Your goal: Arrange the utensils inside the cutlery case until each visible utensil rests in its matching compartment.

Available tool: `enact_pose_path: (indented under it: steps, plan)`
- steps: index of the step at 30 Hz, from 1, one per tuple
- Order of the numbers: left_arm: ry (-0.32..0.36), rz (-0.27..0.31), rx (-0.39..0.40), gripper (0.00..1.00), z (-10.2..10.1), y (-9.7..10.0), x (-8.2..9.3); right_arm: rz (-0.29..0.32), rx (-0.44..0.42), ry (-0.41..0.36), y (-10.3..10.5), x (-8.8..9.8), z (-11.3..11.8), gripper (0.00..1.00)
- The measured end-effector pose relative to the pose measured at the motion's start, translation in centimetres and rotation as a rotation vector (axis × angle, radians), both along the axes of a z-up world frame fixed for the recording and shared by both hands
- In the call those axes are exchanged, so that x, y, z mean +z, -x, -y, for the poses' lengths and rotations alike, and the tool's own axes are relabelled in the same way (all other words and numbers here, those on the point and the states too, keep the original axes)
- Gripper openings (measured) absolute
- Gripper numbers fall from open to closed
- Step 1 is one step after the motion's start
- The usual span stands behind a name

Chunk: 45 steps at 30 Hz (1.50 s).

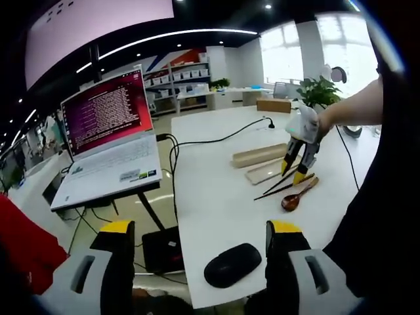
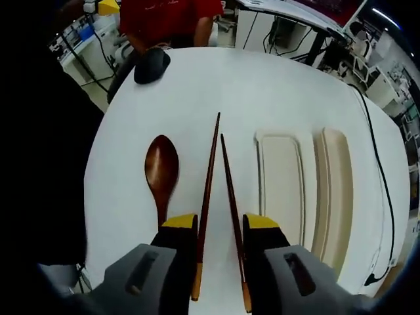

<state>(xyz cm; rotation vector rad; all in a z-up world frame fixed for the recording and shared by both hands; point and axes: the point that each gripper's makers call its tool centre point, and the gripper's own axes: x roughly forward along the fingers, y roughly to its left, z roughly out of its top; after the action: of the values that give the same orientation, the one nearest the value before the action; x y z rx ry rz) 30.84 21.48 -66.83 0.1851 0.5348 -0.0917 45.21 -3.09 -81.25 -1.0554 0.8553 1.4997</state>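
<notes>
The right gripper [image 2: 220, 226] points down at the table [image 2: 275, 92], its yellow-tipped jaws parted with a clear gap between them and closed on nothing. In the left gripper view it [image 1: 296, 164] hangs from the person's bare forearm [image 1: 354, 108], which reaches in from the right edge of the table. The left gripper [image 1: 200, 230] is held off the table's near end, jaws spread wide and empty.
</notes>
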Motion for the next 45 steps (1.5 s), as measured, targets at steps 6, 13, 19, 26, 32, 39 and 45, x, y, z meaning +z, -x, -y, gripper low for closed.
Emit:
enact_pose_path:
  steps: [6, 13, 19, 26, 32, 39, 45]
  plan:
    - [0.003, 0.008, -0.009, 0.84, 0.3, -0.5, 0.0, -0.008, 0.014, -0.001, 0.8, 0.3, 0.1, 0.17]
    - [0.009, 0.002, -0.016, 0.84, 0.7, -0.2, -0.3, -0.033, 0.029, 0.027, 1.7, -0.3, 0.0, 0.17]
    - [0.015, -0.006, -0.017, 0.84, 0.4, -0.2, -0.3, -0.028, 0.07, 0.087, 2.2, -1.2, 0.0, 0.15]
    - [0.0, 0.012, -0.029, 0.84, 0.7, -0.6, 0.1, 0.004, 0.067, 0.123, 2.1, -1.4, -0.5, 0.1]
    - [0.003, -0.003, -0.057, 0.84, 1.9, -0.2, -0.5, 0.013, 0.086, 0.178, 2.4, -1.3, -0.8, 0.1]
    - [-0.011, 0.004, -0.089, 0.84, 2.3, -1.0, 0.3, -0.005, 0.075, 0.236, 2.1, -1.5, -0.9, 0.09]
    - [-0.024, 0.021, -0.105, 0.83, 2.5, -1.9, 1.1, -0.005, 0.095, 0.268, 1.9, -1.5, -0.9, 0.08]
